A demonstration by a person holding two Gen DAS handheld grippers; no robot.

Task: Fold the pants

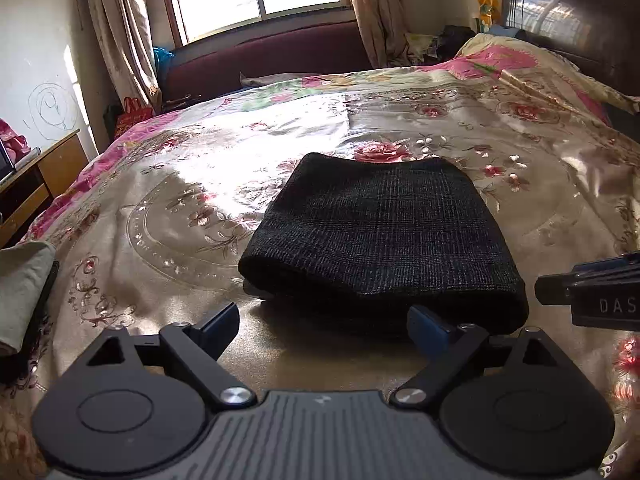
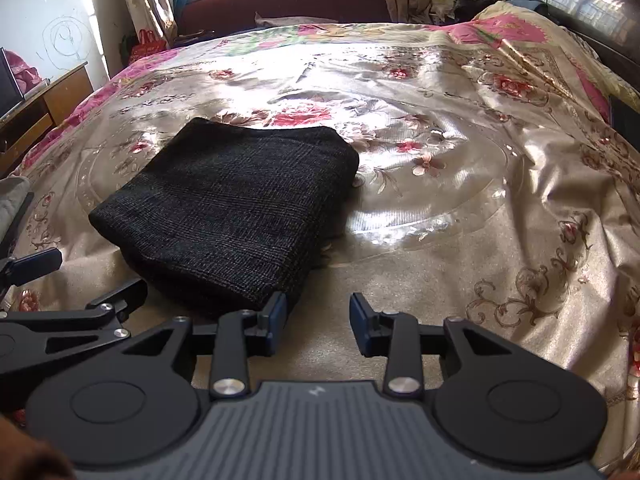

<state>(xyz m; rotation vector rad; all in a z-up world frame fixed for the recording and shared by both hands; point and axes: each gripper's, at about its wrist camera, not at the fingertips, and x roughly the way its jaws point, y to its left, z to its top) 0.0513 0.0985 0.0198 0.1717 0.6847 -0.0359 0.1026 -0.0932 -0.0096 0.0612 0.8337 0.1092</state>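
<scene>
The dark grey checked pants (image 1: 380, 232) lie folded into a thick compact stack on the floral bedspread (image 1: 180, 208). They also show in the right wrist view (image 2: 232, 208). My left gripper (image 1: 326, 326) is open and empty, just in front of the stack's near edge. My right gripper (image 2: 318, 322) is open and empty, at the stack's near right corner, with its left finger (image 2: 276, 316) close to the fabric. The right gripper's side shows at the right edge of the left wrist view (image 1: 592, 292). The left gripper shows at the left of the right wrist view (image 2: 80, 316).
A grey folded cloth (image 1: 24, 288) lies at the bed's left edge. A wooden desk (image 1: 44, 176) stands to the left. A dark headboard (image 1: 572, 12) is at the far right, a maroon sofa (image 1: 272, 56) under the window.
</scene>
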